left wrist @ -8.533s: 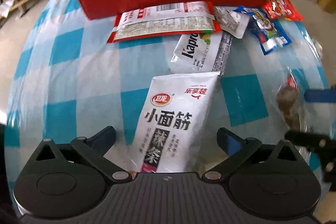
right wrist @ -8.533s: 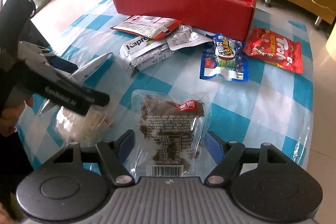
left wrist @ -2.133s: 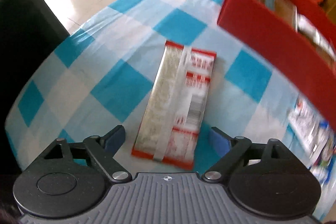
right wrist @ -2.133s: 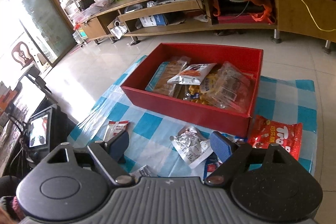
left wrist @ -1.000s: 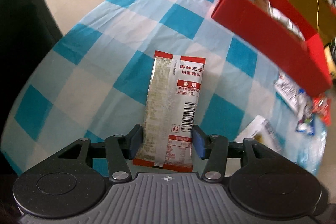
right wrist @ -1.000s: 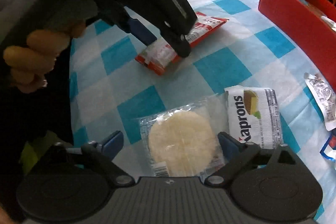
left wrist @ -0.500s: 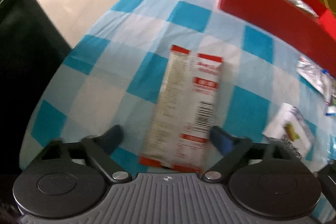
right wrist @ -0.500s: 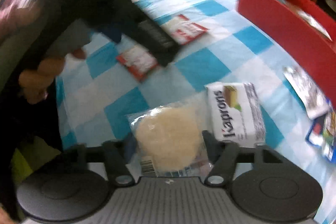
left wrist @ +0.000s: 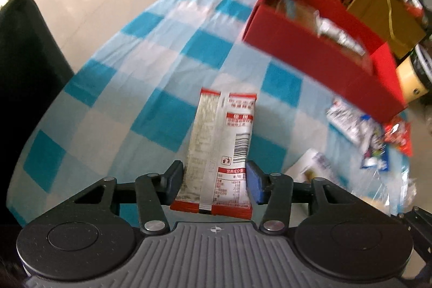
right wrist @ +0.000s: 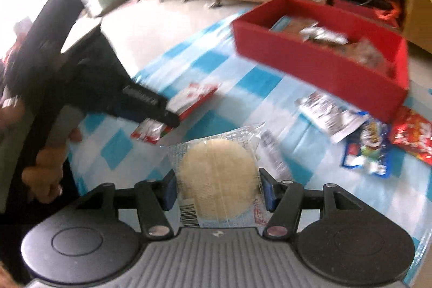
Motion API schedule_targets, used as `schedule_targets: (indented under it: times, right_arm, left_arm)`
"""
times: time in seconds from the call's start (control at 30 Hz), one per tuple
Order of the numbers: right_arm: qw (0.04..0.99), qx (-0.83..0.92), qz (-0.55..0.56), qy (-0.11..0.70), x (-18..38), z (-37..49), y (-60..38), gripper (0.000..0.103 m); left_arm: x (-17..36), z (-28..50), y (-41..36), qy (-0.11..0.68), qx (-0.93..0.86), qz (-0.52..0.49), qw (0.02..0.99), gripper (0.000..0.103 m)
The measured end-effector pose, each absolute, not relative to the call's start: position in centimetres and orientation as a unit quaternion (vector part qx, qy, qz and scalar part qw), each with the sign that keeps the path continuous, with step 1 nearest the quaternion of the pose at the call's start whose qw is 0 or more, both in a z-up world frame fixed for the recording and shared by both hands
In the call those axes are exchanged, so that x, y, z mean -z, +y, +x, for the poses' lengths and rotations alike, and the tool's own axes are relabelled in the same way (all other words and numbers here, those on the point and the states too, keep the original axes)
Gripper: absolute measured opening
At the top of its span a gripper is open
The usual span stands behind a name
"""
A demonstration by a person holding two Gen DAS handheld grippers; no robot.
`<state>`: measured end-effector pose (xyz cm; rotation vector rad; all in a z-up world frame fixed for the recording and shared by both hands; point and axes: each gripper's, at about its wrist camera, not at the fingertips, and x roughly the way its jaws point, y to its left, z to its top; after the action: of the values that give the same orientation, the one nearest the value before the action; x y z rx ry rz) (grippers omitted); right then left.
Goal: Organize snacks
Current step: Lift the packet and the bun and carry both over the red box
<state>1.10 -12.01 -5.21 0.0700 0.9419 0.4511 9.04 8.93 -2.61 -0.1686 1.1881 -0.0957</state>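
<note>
Both tools loaded, box half filled

Left tool (left wrist: 214, 184), just closed, pinches the sachet (left wrist: 221, 150); right tool (right wrist: 217, 189) pinches the cake (right wrist: 217, 174). The box (right wrist: 305, 56) ahead holds several snacks; about five packets (right wrist: 359, 142) remain on the tabletop.

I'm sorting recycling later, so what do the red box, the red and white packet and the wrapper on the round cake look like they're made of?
Red box: probably cardboard, matte, with straight thin folded walls.
Red and white packet: looks like printed plastic film, slightly glossy, with a back seam and barcode.
Round cake wrapper: clear thin plastic, shiny; the pale cake shows through it.
</note>
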Motion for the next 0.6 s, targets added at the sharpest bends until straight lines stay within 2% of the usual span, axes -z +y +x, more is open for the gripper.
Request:
schedule_targets:
  times: [0.2,0.37,0.43,0.5,0.6]
  right_arm:
    - [0.885,-0.18,0.075,0.422,3.4,2.2,-15.0,0.058]
    - [0.886,-0.167,0.093,0.423,3.3,2.8,-16.3,0.058]
    - [0.885,-0.168,0.097,0.424,3.3,2.8,-16.6,0.058]
    - [0.884,-0.167,0.099,0.425,3.4,2.7,-16.7,0.058]
    - [0.883,-0.171,0.105,0.425,3.4,2.5,-16.9,0.058]
  left_arm:
    - [0.9,9.3,7.1,0.541,0.073,-0.07,0.835,0.056]
    - [3.6,9.5,6.2,0.562,0.053,-0.02,0.825,0.057]
    - [4.9,10.0,6.4,0.574,0.039,-0.015,0.818,0.063]
    - [6.0,10.8,6.7,0.582,0.027,-0.026,0.812,0.08]
    - [6.3,11.8,6.4,0.573,0.017,-0.038,0.818,0.084]
